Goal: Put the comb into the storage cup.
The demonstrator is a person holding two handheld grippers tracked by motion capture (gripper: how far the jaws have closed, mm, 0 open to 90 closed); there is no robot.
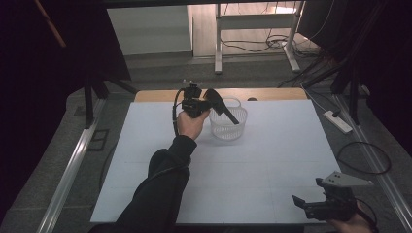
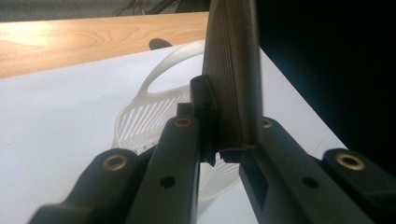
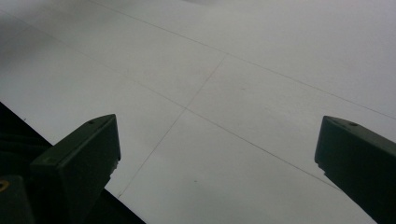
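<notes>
Closest to the person, at the near right corner of the table, the right gripper (image 1: pixel 311 206) sits low over the white tabletop (image 1: pixel 252 170). Its two black jaws are spread wide apart with nothing between them. In the right gripper view the top below looks smooth and flat, with thin straight lines crossing it.

There is a lot of open white room in the middle of the table.

Farther off, a dark sleeve (image 1: pixel 160 189) reaches up from the bottom, and the hand holds the left gripper (image 1: pixel 210 103) above the far part of the table. Its two jaws are pinching one dark flat thing (image 2: pixel 233 74). This thing is long and thin, with fine ridges running along it, and in the high view its end slants down over the basket (image 1: pixel 228 127).

The one basket is round, white and plastic, with thin slots in its wall and a looped handle. It stands near the far edge of the white top. Behind it runs a strip of light wood (image 2: pixel 70 44).
</notes>
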